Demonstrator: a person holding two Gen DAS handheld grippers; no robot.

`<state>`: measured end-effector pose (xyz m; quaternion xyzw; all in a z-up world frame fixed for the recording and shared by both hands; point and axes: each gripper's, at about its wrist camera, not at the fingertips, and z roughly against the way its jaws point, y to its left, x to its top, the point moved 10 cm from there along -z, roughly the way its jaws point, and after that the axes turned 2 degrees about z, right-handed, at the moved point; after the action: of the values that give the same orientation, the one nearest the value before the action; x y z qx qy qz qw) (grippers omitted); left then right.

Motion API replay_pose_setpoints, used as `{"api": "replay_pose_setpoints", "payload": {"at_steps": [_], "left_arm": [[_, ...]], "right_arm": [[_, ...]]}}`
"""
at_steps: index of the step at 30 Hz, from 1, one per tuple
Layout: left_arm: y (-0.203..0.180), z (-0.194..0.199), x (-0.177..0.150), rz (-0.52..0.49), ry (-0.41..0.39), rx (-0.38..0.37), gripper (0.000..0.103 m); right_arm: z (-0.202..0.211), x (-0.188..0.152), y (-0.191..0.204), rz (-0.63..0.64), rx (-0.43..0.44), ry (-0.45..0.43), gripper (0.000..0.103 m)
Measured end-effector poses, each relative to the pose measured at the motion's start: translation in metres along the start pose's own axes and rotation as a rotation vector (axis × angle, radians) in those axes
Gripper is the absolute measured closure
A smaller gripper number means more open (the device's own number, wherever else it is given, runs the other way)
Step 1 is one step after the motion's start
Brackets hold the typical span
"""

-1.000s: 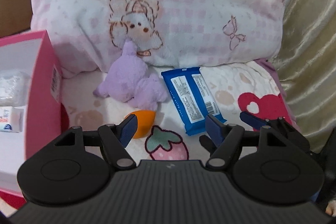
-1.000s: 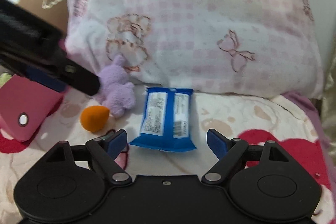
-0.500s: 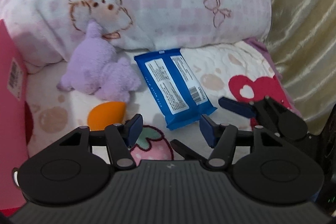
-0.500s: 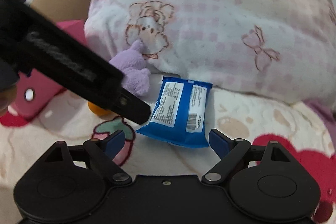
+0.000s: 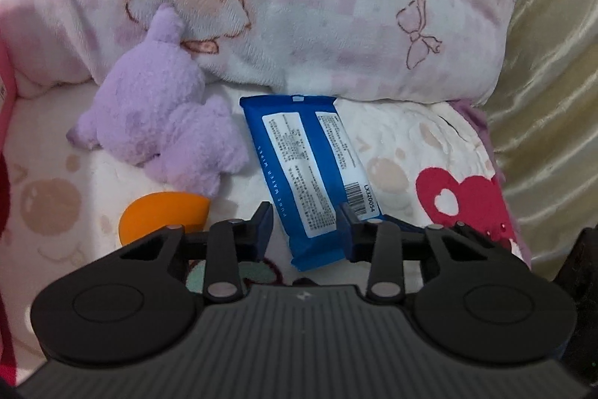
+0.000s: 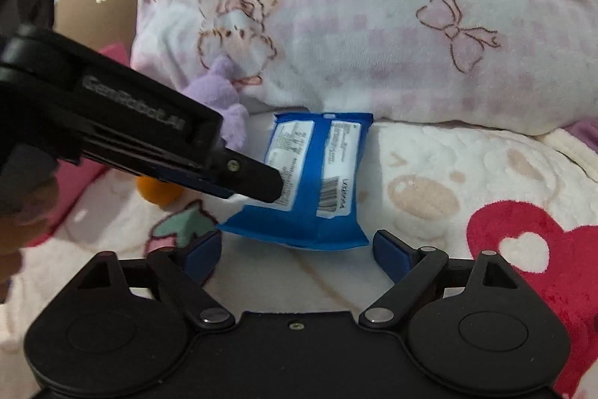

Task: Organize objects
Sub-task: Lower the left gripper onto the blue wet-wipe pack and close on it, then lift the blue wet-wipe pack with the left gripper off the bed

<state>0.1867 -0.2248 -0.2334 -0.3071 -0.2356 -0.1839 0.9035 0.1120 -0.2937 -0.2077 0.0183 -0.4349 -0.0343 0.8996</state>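
Observation:
A blue pack of wet wipes (image 5: 310, 171) lies on the bed below the pillow; it also shows in the right wrist view (image 6: 314, 182). My left gripper (image 5: 304, 229) is open, its fingers on either side of the pack's near end. In the right wrist view the left gripper's fingertip (image 6: 261, 182) rests over the pack's left side. My right gripper (image 6: 295, 249) is open and empty just in front of the pack. A purple plush toy (image 5: 160, 129) and an orange sponge (image 5: 160, 215) lie to the left.
A pink patterned pillow (image 5: 317, 6) stands behind the objects. A gold curtain (image 5: 553, 100) hangs at the right. The edge of a pink box (image 6: 82, 174) is at the left. The bedspread (image 6: 467, 174) has heart and strawberry prints.
My left gripper moved forward and right until its fingers straddle the wipes pack. My right gripper moved closer to the pack's near end.

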Motion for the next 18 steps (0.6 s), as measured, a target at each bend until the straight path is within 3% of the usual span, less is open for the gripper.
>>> {"api": "replay_pose_setpoints", "payload": {"at_steps": [5,12,16,18], "left_arm": [[0.003,-0.006,-0.003,0.039,0.012,-0.004,0.077],[0.012,-0.005,-0.008,0.116,0.024,-0.011,0.077],[0.013,-0.002,-0.011,0.199,0.018,-0.021,0.077],[0.011,0.001,-0.013,0.195,0.019,-0.004,0.077]], "right_arm": [[-0.003,-0.003,0.000,-0.003,-0.013,0.010,0.033],[-0.003,-0.003,-0.001,-0.115,0.037,-0.004,0.034],[-0.001,-0.005,-0.008,-0.157,0.075,-0.018,0.040],[0.004,-0.003,-0.008,-0.188,0.100,-0.028,0.044]]}}
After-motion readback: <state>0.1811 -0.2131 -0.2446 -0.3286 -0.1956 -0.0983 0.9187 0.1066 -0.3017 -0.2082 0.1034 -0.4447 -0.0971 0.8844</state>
